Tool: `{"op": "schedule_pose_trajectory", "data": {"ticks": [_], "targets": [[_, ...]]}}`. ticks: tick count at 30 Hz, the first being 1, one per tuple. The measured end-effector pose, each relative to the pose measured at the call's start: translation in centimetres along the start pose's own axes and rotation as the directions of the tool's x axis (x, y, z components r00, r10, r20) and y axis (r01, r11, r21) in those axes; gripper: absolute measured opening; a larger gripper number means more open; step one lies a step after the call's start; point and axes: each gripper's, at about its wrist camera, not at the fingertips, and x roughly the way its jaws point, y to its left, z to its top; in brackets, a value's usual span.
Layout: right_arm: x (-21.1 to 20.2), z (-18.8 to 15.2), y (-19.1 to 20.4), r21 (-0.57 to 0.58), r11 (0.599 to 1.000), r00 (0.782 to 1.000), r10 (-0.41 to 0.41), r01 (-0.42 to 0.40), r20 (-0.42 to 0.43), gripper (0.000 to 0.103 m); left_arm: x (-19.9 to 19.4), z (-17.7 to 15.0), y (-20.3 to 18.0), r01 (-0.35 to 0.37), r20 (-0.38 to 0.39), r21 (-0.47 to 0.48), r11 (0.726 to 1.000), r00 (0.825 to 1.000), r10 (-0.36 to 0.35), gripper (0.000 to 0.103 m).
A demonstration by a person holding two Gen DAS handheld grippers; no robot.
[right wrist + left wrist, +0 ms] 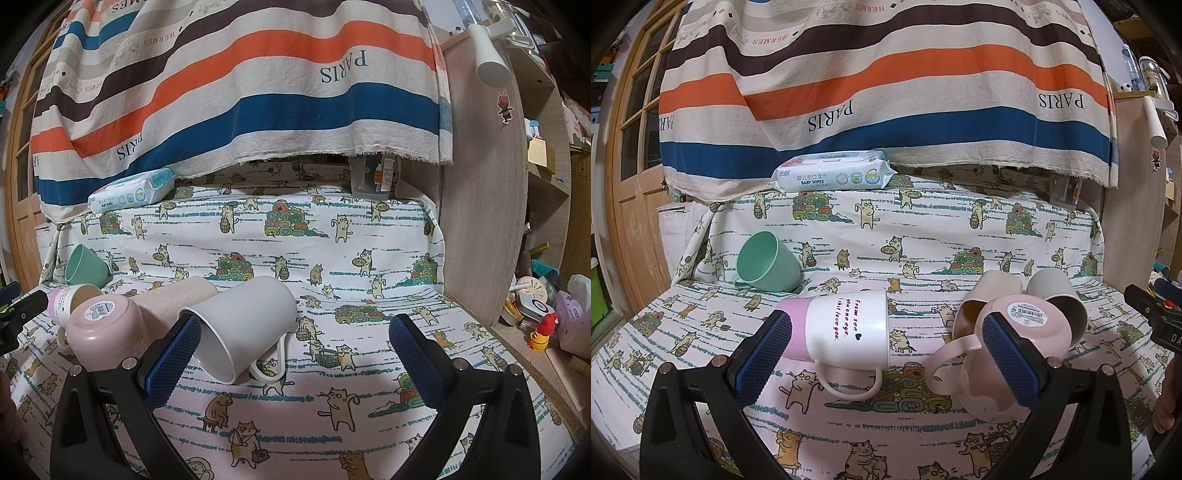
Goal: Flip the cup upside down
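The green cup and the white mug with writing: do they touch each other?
Apart. The left wrist view shows patterned cloth between the green cup and the white mug.

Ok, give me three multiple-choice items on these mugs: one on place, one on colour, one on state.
1. Where is the pack of baby wipes?
A. at the back edge, under the striped cloth
B. inside a mug
C. between the gripper fingers

2. What colour is the mug farthest left?
A. red
B. mint green
C. black

3. How does the grey mug sit?
A. upright
B. upside down
C. on its side

A: it sits below the hanging stripes.
B: mint green inside and out.
C: its open mouth faces the camera and its handle lies on the cloth.
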Motion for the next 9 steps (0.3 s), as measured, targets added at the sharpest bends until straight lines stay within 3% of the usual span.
{"op": "schedule_pose_trajectory", "data": {"ticks": [9], "targets": [[0.04, 0.06, 0.0, -0.001, 1.0, 1.0, 0.001, -0.001, -0.001, 0.103, -0.02, -0.02, -0.05, 0.0, -0.001, 0.0, 1.0, 1.0, 0.0, 0.103]]}}
